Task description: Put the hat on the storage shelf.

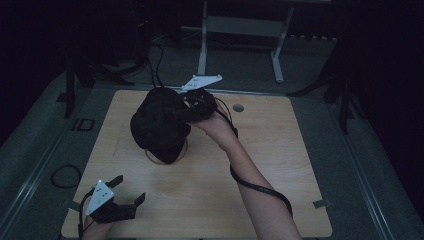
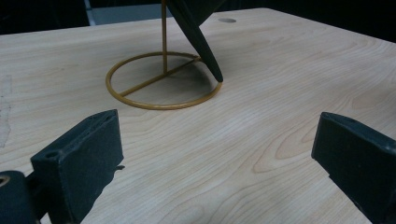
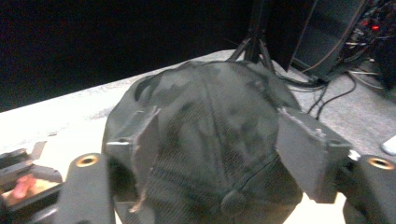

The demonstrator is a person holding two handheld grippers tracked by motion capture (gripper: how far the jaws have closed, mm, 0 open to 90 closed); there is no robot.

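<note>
A pale wooden table [image 1: 280, 165] stands on a grey floor [image 1: 320, 65] in a dim room, a small round hole [image 1: 238, 107] set near its far edge. Beyond it is the white metal base of a frame [image 1: 240, 35]. Black cables [image 1: 155, 65] trail across the floor behind the table, and another cable loop [image 1: 65, 176] lies at its left side.

A pale wooden bench [image 1: 280, 165] is sitting in dim light on grey carpeted floor [image 1: 370, 150]. At 12 o'clock, a white metal frame [image 1: 240, 30] is standing on the floor. Black cables [image 1: 155, 60] are trailing at 11 o'clock, and darkness is swallowing the far walls.
</note>
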